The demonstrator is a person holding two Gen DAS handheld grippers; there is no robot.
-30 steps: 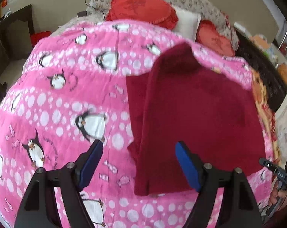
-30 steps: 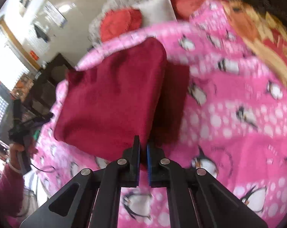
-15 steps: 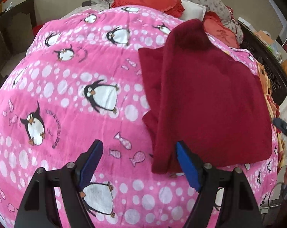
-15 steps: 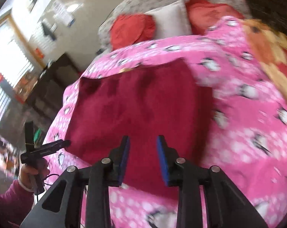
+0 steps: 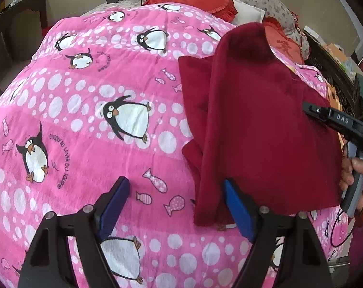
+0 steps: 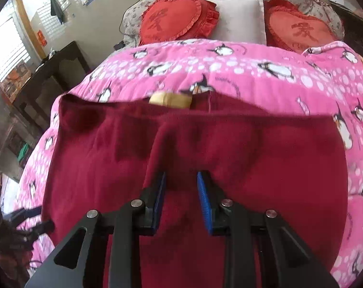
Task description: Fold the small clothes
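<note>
A dark red fleece garment (image 5: 260,124) lies folded over itself on the pink penguin blanket (image 5: 97,110); its left part sticks out from under the top layer. My left gripper (image 5: 176,204) is open and empty, hovering over the blanket at the garment's near left corner. My right gripper (image 6: 181,192) is open just above the garment (image 6: 253,158), with no cloth between its jaws. A yellow tag (image 6: 169,99) shows at the garment's far edge. The right gripper's body (image 5: 335,120) shows at the garment's right edge in the left wrist view.
Two red heart cushions (image 6: 174,20) (image 6: 299,30) and a white pillow (image 6: 239,16) lie at the bed's head. A dark wooden cabinet (image 6: 49,76) stands left of the bed. An orange patterned blanket (image 5: 332,96) lies at the right edge.
My right gripper opened, let go of the garment's folded edge and swung round to face the head of the bed. The garment settled flat. My left gripper drifted left and stayed open.
</note>
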